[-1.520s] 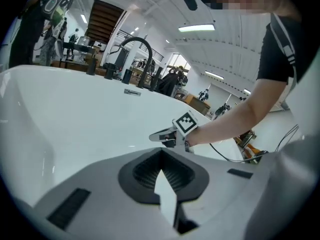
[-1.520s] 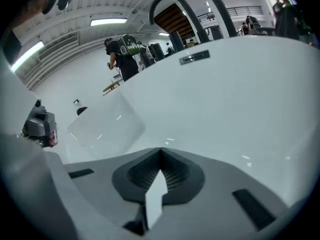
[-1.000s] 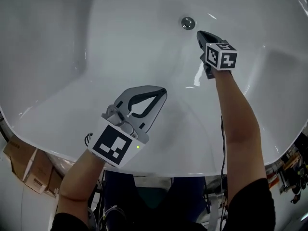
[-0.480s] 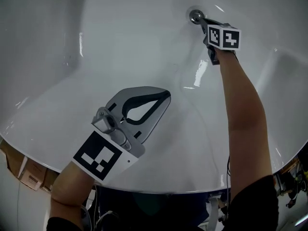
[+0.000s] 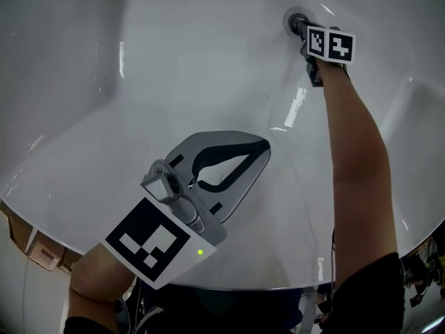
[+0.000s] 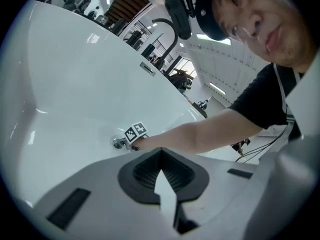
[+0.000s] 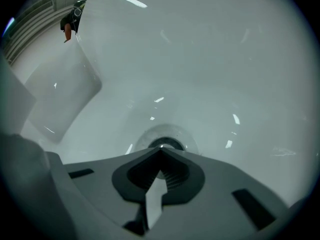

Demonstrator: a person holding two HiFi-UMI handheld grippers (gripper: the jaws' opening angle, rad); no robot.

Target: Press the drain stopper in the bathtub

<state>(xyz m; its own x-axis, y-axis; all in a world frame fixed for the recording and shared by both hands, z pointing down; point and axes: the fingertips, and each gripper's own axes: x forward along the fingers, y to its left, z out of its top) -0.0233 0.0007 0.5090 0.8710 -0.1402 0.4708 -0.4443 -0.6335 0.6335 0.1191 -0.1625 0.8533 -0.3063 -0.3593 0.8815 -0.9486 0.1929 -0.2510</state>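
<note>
The round chrome drain stopper point(image 5: 292, 19) sits in the floor of the white bathtub point(image 5: 174, 68), at the far end. My right gripper point(image 5: 300, 25) is shut and its tips rest on the stopper. In the right gripper view the stopper point(image 7: 162, 139) shows just past the closed tips of the right gripper point(image 7: 161, 150), partly hidden by them. My left gripper point(image 5: 263, 145) is shut on nothing and hangs over the tub's near slope, well away from the drain. From the left gripper view the stopper point(image 6: 118, 143) is small and far off, beyond the left gripper point(image 6: 161, 151).
Cardboard boxes point(image 5: 40, 252) stand on the floor outside the tub at the lower left. A cable point(image 5: 332, 245) runs along my right arm. The tub's wall point(image 7: 65, 91) has a stepped recess to the left of the drain.
The right gripper has reached forward from short of the drain until its tips sit on the stopper. The left gripper stays shut and has hardly moved.
</note>
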